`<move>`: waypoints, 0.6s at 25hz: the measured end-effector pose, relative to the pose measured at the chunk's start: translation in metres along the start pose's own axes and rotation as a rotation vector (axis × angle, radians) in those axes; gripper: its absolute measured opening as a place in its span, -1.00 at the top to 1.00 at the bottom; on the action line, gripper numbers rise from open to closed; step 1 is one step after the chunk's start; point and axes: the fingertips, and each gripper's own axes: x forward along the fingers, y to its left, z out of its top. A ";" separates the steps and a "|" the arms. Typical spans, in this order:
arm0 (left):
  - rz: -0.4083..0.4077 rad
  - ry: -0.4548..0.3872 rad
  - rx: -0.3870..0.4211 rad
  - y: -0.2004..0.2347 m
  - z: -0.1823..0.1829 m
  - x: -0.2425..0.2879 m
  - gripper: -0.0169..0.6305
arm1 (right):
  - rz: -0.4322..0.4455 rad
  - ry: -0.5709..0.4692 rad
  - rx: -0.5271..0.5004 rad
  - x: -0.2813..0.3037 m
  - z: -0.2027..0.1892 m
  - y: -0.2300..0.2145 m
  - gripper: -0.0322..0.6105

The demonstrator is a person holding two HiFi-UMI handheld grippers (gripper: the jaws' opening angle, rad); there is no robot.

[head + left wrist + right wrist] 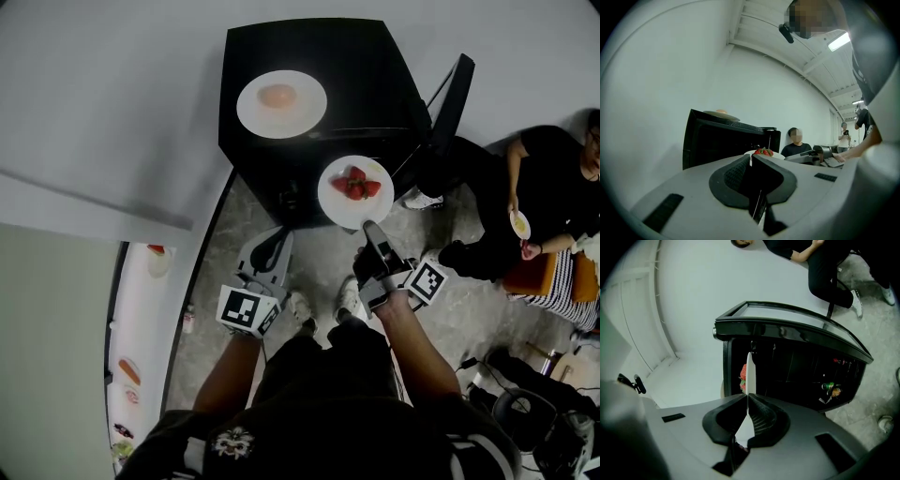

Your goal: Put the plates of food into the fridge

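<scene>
White against the black fridge (366, 66), the plate of strawberries (333, 202) hung just in front of the fridge, over the floor. It was borne only by the right claw (370, 227), which was clamped on the rim farthest from the fridge. The left claw (278, 239) stood beside the right one, a little further from the fridge, its jaws together with nothing in them. A second plate (253, 111), carrying a round orange piece of food (277, 96), sat on top of the fridge.

We judged the single edge grip the main hazard. The whole plate levered on that one pinch, so a jolt could make it droop or slide out, and the loose strawberries (356, 183) would roll to the floor in front of the fridge. A misjudged approach could also knock the rim nearest the fridge against the frame, or against what looked like the swung-out door (455, 94), twisting the plate in the jaws. With the left claw idle, nothing would steady it.
</scene>
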 end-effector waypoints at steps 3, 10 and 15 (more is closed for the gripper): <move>-0.002 -0.001 0.001 0.002 0.000 0.005 0.85 | -0.007 -0.015 0.012 0.010 0.007 -0.009 0.80; -0.003 0.005 0.003 0.005 -0.004 0.010 0.85 | -0.025 -0.042 0.026 0.036 0.020 -0.025 0.80; 0.006 0.018 -0.002 0.014 -0.007 0.020 0.85 | -0.044 -0.054 0.037 0.061 0.033 -0.041 0.80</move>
